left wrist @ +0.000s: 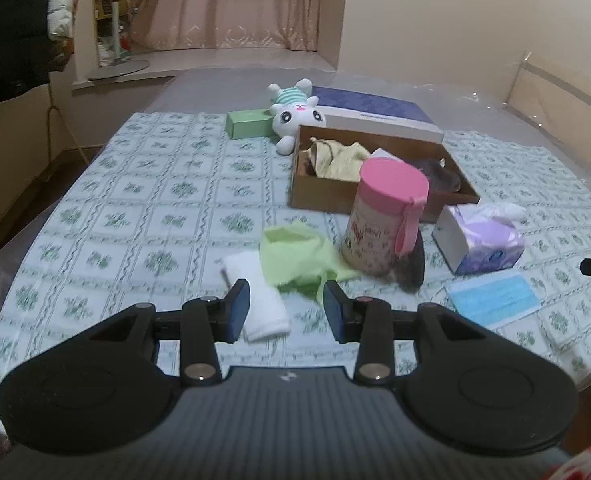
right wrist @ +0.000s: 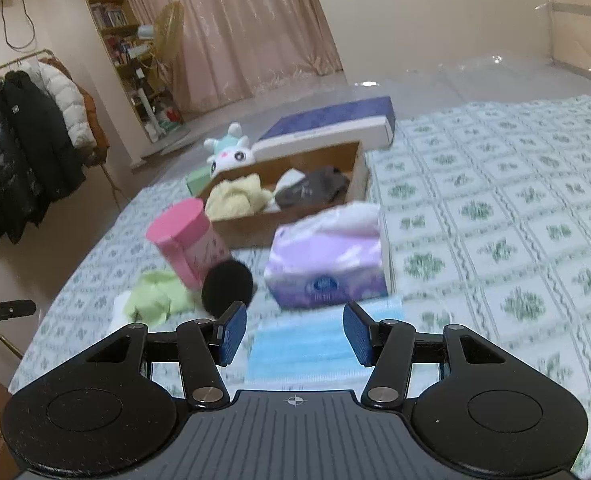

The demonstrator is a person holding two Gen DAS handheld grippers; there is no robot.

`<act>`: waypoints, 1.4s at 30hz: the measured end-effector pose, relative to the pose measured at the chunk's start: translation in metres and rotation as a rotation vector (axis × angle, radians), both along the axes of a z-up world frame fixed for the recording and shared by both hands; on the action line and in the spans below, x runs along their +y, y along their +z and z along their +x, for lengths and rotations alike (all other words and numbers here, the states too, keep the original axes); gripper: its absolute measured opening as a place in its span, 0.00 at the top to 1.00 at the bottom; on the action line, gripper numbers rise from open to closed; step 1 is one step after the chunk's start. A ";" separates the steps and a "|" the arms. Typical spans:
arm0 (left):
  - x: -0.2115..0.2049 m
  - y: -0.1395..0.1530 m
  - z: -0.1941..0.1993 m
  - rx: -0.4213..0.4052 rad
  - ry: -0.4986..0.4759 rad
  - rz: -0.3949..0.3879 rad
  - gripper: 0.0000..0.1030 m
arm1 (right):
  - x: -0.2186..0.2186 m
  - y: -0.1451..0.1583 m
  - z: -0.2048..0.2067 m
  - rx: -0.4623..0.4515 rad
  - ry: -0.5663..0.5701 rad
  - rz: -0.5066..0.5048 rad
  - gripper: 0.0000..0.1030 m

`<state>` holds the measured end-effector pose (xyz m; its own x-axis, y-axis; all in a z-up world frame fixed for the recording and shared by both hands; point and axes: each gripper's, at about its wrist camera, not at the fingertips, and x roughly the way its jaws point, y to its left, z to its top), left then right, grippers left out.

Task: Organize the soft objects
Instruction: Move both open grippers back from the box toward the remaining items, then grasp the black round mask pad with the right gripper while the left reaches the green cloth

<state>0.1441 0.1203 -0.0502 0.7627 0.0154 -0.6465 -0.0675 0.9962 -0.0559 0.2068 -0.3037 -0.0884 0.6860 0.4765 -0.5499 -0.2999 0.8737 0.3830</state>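
A brown cardboard box (left wrist: 307,192) (right wrist: 255,224) on the patterned bed cover holds a yellow cloth (left wrist: 343,160) (right wrist: 235,200) and a dark sock (right wrist: 311,190). In front of it lie a light green cloth (left wrist: 295,256) (right wrist: 155,296), a folded white towel (left wrist: 259,296), a black round soft thing (right wrist: 227,288) and a blue face mask (left wrist: 495,296) (right wrist: 307,344). My left gripper (left wrist: 286,308) hangs open above the towel and green cloth, nothing between its pads. My right gripper (right wrist: 293,334) is open over the mask, holding nothing.
A pink-lidded canister (left wrist: 383,220) (right wrist: 189,240) and a purple tissue pack (left wrist: 483,240) (right wrist: 327,264) stand near the box. A white plush toy (left wrist: 295,112) (right wrist: 231,156), a green box (left wrist: 247,124) and a blue-white flat box (left wrist: 375,116) (right wrist: 327,128) lie behind. Coats (right wrist: 23,152) hang at left.
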 end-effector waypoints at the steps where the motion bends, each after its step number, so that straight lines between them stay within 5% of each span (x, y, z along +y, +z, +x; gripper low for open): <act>1: -0.001 -0.002 -0.004 0.001 0.007 -0.001 0.64 | 0.002 -0.001 -0.005 0.002 0.004 -0.008 0.47; 7: -0.014 -0.012 -0.028 0.010 0.036 0.014 0.64 | 0.011 -0.013 -0.024 0.032 0.028 -0.022 0.47; 19: -0.017 -0.029 -0.033 0.038 0.066 -0.097 0.64 | 0.054 -0.031 -0.029 0.031 0.117 -0.084 0.47; 30: -0.021 -0.050 -0.012 0.052 0.057 -0.103 0.64 | 0.095 -0.043 -0.008 0.009 0.164 -0.127 0.47; 42: -0.028 -0.070 0.029 0.036 0.022 -0.043 0.52 | 0.144 -0.057 0.032 -0.027 0.202 -0.190 0.37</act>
